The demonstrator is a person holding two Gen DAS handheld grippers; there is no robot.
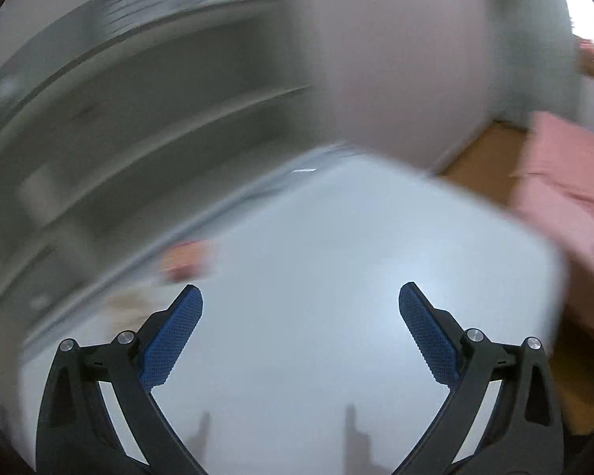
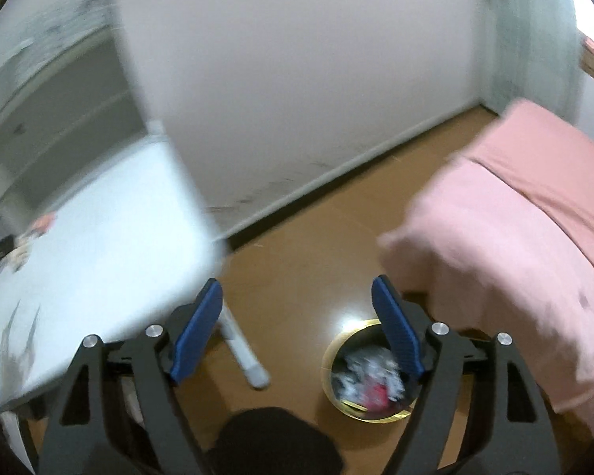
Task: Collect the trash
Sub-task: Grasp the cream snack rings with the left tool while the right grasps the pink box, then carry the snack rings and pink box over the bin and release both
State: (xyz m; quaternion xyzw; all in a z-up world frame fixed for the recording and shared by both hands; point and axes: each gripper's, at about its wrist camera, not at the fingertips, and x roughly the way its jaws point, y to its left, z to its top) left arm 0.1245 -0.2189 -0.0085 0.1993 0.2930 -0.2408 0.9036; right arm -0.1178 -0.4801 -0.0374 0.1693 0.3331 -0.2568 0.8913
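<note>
- Holding both tools empty, I see the left gripper (image 1: 301,297) with its blue pads spread wide and nothing between them, above a bare stretch of the white table (image 1: 336,257).
- My right gripper (image 2: 297,293) is also spread apart and empty, hanging over the brown floor (image 2: 309,237) beside the table's edge.
- Just past the right-hand finger sits a small round bin (image 2: 366,372) with a gold rim, on the floor near a pink bed (image 2: 514,217). It already holds crumpled pale scraps and something red.
- The trash left to collect (image 1: 186,257) lies at the table's far left edge in the left view: a blurred orange and red shape, with a paler smear nearer my left finger. Motion blur hides what it is.
- I cannot tell its long axis or which way it points.
- I judge it to be light, soft wrapper or paper that will crumple, not break. I would pinch it across its bunched middle, where the pads can grip without sliding off a flat edge.
</note>
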